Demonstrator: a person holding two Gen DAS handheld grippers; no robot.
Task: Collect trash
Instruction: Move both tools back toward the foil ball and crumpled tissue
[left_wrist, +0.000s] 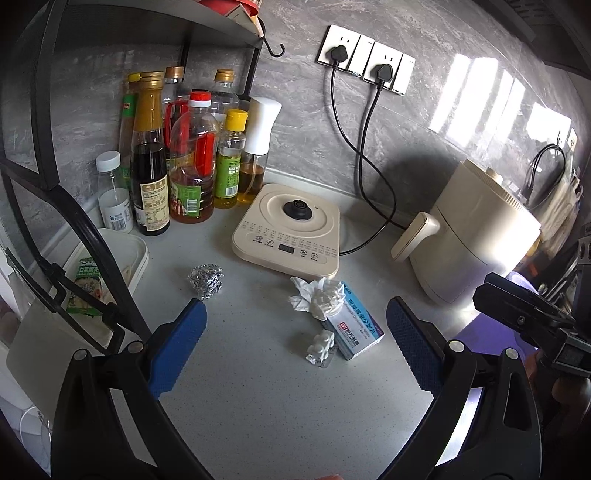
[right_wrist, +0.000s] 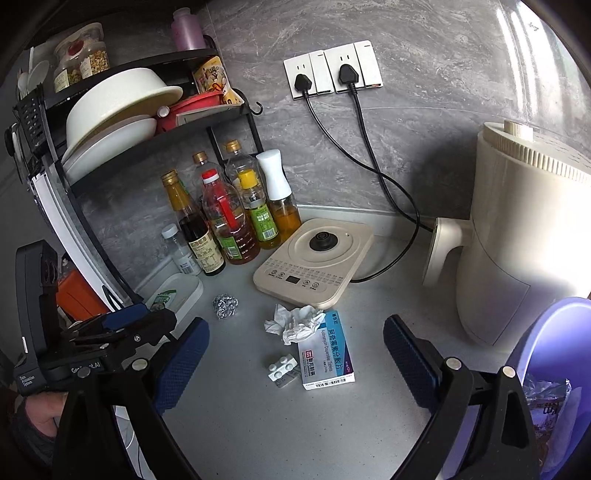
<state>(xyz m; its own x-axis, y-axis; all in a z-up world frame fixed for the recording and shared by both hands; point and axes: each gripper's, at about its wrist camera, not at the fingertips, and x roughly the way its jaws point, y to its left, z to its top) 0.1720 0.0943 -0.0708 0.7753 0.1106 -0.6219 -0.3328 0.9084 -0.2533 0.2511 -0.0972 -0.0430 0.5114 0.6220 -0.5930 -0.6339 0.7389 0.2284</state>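
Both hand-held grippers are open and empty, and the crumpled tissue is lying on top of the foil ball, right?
Not quite. The crumpled tissue rests against the medicine box, apart from the foil ball, as the right wrist view shows. Both the left hand-held gripper and right hand-held gripper are open and empty.

The crumpled white tissue (right_wrist: 295, 323) hides the far end of the blue-and-white medicine box (right_wrist: 328, 358). The purple plastic bin (right_wrist: 546, 332) is cut off by the right wrist view's edge. Print on the cream kettle base's (left_wrist: 286, 229) buttons is too small to read.
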